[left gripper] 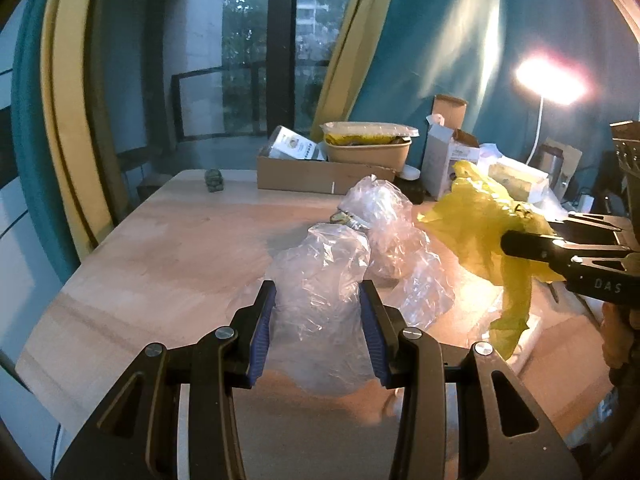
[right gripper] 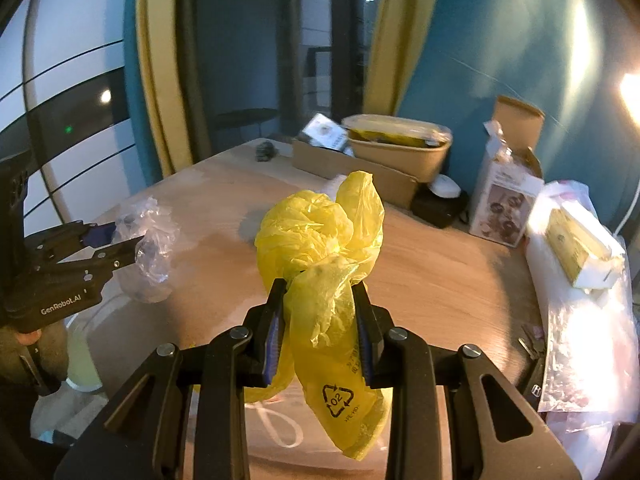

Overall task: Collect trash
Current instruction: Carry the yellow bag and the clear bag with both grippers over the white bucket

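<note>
My left gripper (left gripper: 318, 294) is shut on a crumpled clear plastic bag (left gripper: 320, 280) and holds it above the wooden table (left gripper: 160, 240). It also shows at the left of the right wrist view (right gripper: 132, 236), with the clear bag (right gripper: 150, 240) in its fingers. My right gripper (right gripper: 320, 290) is shut on a crumpled yellow plastic bag (right gripper: 320, 240) with a recycling mark, held above the table (right gripper: 440, 272). In the left wrist view the right gripper (left gripper: 516, 240) comes in from the right with the yellow bag (left gripper: 476, 224).
A cardboard box (left gripper: 316, 176) with a lidded food bowl (left gripper: 368, 148) stands at the table's far edge. An open white carton (right gripper: 504, 200), a packet in clear wrap (right gripper: 576, 248) and a lit lamp (left gripper: 550, 80) are at the right. A small dark object (left gripper: 214, 180) sits far left.
</note>
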Demonstrator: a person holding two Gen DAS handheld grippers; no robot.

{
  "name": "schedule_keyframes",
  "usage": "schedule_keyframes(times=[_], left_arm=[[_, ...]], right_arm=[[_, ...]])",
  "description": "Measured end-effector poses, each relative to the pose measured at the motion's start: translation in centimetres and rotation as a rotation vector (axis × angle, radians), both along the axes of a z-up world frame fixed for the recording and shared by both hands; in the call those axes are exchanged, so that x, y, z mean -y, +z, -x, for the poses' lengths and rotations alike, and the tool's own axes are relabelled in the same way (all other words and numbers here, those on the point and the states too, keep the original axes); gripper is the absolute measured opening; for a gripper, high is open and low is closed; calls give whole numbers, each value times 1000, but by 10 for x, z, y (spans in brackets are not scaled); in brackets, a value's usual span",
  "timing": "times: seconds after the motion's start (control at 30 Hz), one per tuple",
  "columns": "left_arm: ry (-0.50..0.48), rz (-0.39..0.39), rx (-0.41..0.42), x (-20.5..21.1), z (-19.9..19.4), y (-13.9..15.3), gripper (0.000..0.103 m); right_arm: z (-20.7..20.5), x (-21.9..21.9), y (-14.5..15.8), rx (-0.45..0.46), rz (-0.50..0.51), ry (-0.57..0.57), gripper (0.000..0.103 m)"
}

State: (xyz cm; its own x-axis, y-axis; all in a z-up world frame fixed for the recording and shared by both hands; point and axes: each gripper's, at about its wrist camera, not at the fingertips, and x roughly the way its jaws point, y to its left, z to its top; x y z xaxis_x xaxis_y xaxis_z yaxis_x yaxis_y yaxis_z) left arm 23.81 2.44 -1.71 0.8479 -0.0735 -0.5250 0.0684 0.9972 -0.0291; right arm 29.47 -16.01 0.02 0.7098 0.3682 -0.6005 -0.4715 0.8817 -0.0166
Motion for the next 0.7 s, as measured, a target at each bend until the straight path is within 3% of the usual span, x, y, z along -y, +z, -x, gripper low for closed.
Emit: schedule_keyframes(times=[0.7], left_arm=[[89, 21, 76, -53, 92, 5, 44]], right_arm=[[63, -90, 7, 55, 73, 161, 30]])
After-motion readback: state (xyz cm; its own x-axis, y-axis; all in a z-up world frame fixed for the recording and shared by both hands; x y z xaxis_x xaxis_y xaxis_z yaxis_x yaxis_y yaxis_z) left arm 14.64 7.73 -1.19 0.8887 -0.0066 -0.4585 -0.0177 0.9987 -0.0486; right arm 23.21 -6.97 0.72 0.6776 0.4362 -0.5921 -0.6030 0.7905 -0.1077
